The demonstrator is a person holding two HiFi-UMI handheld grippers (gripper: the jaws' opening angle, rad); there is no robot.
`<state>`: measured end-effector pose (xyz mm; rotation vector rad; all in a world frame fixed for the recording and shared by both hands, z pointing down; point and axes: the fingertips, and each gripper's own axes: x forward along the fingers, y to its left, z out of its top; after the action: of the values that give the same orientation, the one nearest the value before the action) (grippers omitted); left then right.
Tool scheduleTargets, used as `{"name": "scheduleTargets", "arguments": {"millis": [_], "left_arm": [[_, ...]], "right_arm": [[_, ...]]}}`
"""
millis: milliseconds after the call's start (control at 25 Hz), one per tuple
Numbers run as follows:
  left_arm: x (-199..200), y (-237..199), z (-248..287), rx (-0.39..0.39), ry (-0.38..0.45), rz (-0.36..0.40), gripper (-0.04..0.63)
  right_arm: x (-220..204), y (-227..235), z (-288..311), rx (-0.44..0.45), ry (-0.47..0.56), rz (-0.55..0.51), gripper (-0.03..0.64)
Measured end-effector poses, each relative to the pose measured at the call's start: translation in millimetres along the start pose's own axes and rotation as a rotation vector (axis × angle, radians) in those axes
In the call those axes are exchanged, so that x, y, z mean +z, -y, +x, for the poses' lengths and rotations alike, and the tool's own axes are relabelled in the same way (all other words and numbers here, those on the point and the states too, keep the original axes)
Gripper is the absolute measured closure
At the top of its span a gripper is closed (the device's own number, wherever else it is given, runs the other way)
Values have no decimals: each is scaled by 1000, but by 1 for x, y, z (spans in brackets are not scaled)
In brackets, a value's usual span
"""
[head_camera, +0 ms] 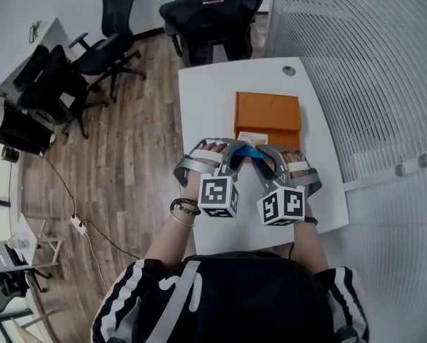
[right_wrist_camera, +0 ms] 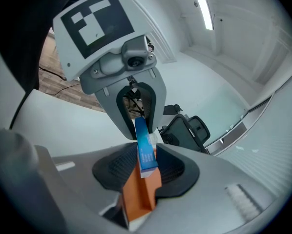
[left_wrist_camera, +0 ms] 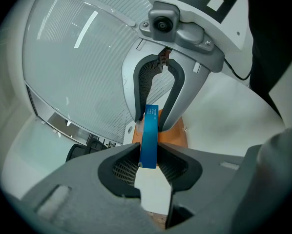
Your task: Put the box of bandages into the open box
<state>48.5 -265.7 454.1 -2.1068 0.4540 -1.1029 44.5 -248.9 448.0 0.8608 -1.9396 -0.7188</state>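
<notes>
two grips on one slim box, at the near edge of the target

left gripper (left_wrist_camera: pixel 148 158): jaws narrow, pads pressed on one end of the blue box of bandages (left_wrist_camera: pixel 149 130). right gripper (right_wrist_camera: pixel 146 162): same, jaws narrow and clamped on the other end. the two face each other with the box bridged between them, held on edge and clear of the tabletop (head_camera: pixel 213 98). the orange box (head_camera: pixel 267 113) lies just beyond and below. whether the bandage box hangs over its near rim or just short of it, cannot tell.

risks, as judged from here:
- the hands drift apart or twist against each other: the thin carton buckles or slides out of one pair of pads.
- one side lets go first: the free end swings down and the box pivots in the other grip.
- released too near the person: it lands on the rim or the tabletop, not inside.
- the opening reads poorly from the head view, so a flap could block entry.
</notes>
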Motion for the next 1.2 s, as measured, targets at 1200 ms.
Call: {"name": "scheduleTargets", "arguments": {"millis": [1200], "left_arm": [[5, 20, 35, -32, -52, -55, 489]], "right_arm": [[-35, -13, 8, 68, 11, 31, 495]]}}
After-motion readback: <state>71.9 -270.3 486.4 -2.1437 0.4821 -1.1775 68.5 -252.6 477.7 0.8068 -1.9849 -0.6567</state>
